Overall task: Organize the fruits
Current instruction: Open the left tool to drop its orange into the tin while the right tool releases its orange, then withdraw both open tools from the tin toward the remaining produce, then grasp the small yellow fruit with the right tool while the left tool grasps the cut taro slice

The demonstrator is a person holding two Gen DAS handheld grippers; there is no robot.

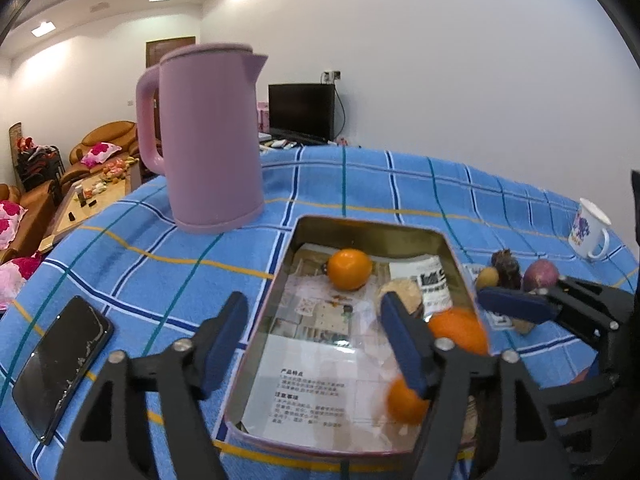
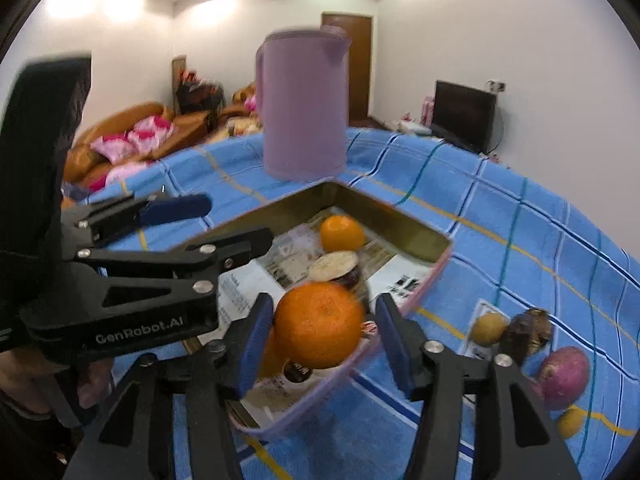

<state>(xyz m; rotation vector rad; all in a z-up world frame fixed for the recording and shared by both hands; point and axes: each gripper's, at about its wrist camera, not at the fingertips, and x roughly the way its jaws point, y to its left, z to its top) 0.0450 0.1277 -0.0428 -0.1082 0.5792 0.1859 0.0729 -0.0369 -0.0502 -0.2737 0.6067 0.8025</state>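
Observation:
A gold tin tray [image 1: 360, 226] [image 2: 380, 204] lined with printed paper lies on the blue checked cloth. At its far end rests an orange [image 1: 350, 268] [image 2: 343, 233], next to a brown round thing with a pale top [image 1: 400, 294] [image 2: 334, 266]. My left gripper [image 1: 314, 340] [image 2: 240, 219] stands wide open over the tray, and a small blurred orange [image 1: 404, 400] sits under its right finger. My right gripper [image 2: 325, 300] is open around a large orange [image 2: 320, 324] [image 1: 460, 332]. The orange lies against the left pad, with a gap to the right one.
A pink kettle [image 1: 212, 140] [image 2: 304, 108] stands behind the tray. A phone [image 1: 64, 368] lies at the left, a white mug [image 1: 590, 228] at the far right. Right of the tray lie a yellow fruit [image 2: 488, 328], a dark brown piece [image 2: 524, 332] and a purple round fruit [image 2: 566, 376].

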